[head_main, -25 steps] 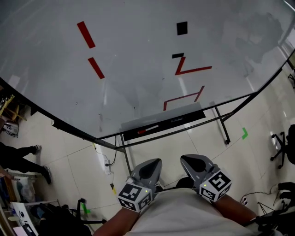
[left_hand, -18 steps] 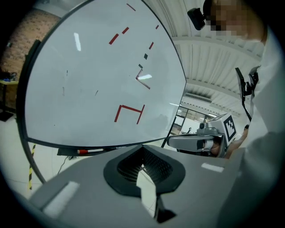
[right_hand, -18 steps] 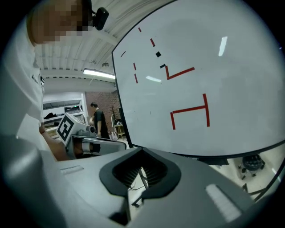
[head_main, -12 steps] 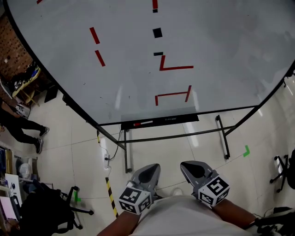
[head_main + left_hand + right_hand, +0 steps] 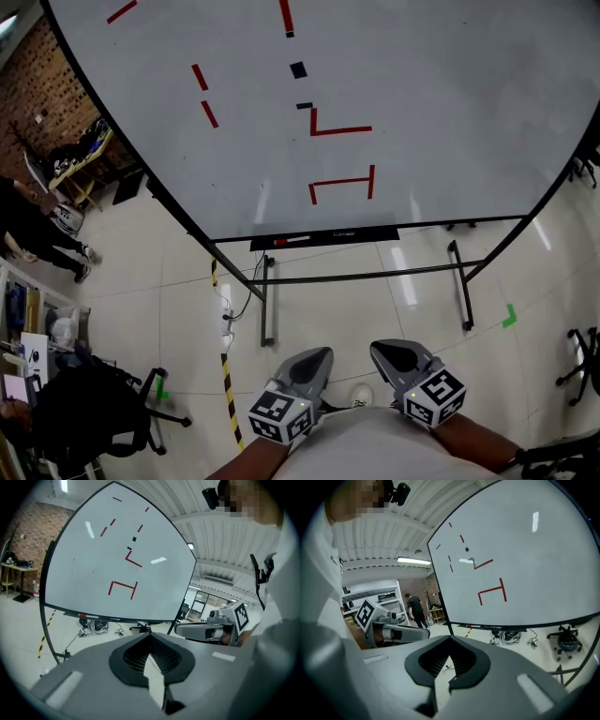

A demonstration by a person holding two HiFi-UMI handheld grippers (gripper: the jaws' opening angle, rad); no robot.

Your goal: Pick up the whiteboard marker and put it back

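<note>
The whiteboard marker (image 5: 292,241), white with a red cap, lies in the black tray (image 5: 347,234) under the big whiteboard (image 5: 422,103), which carries red and black strokes. It also shows as a small marker (image 5: 88,616) in the left gripper view and as a marker (image 5: 471,626) in the right gripper view. My left gripper (image 5: 318,355) (image 5: 151,636) and right gripper (image 5: 381,349) (image 5: 450,638) are held close to my body, well back from the board. Both are shut with nothing in them.
The board stands on a black metal frame with floor feet (image 5: 459,286). A power strip and cable (image 5: 225,317) and yellow-black floor tape (image 5: 227,384) lie at the left. A black chair (image 5: 94,422) stands at the lower left, and a person (image 5: 33,230) stands by the brick wall. Green tape (image 5: 509,316) marks the floor.
The head view has drawn back and swung: the board and tray now sit farther off and more floor shows. Both grippers stay shut near my body.
</note>
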